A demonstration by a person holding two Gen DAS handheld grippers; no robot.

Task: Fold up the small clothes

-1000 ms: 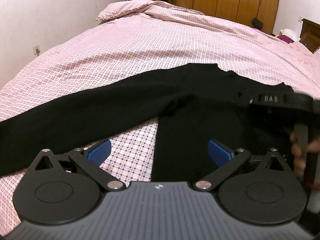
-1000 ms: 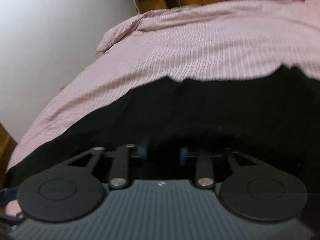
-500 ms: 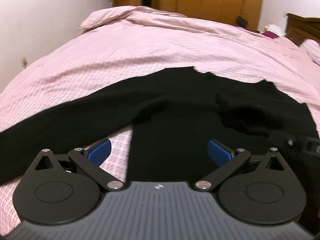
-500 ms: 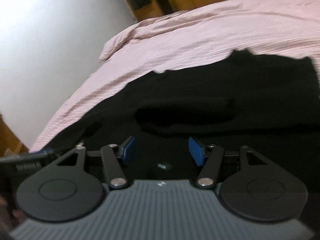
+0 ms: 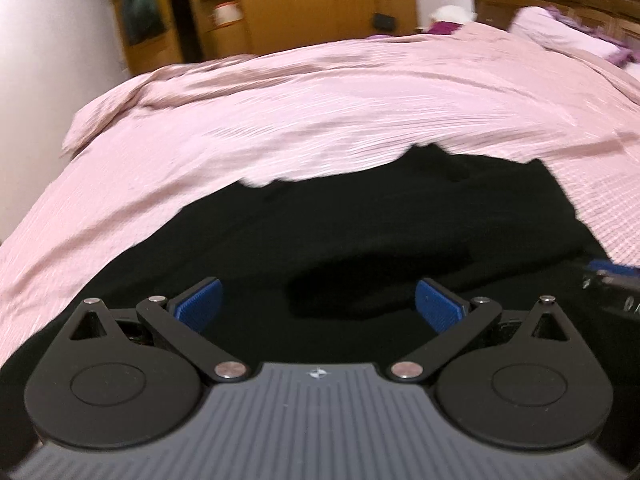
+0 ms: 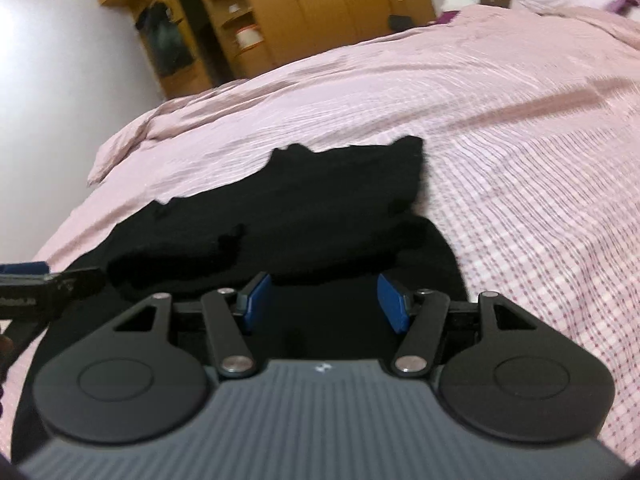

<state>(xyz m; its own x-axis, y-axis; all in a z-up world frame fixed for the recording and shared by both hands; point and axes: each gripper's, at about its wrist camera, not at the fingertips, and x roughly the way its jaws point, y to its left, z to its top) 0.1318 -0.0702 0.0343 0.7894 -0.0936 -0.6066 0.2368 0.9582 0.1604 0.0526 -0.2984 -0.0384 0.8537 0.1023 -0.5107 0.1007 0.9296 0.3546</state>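
Black top (image 5: 360,240) lies flat on the pink bedspread (image 5: 320,112), filling the lower middle of both views, its long run going from lower left to upper right. In the left wrist view the left gripper (image 5: 318,304) hangs just above the cloth, jaws spread wide, blue pads (image 5: 198,304) clear of the fabric, nothing held. A folded-over lump of the top sits dead ahead between those pads.

Over in the right wrist view the right gripper (image 6: 322,300) is about half open, its jaws having just opened, and nothing is pinched between them; black cloth shows under and beyond them. The top's right edge runs just right of this gripper, with bare bedspread beyond.

Both grippers tilt down at the bed, side by side; each shows at the edge of the other's view. The unfolded sleeve side trails off to the lower left, so the left gripper looks nearer for that next fold.
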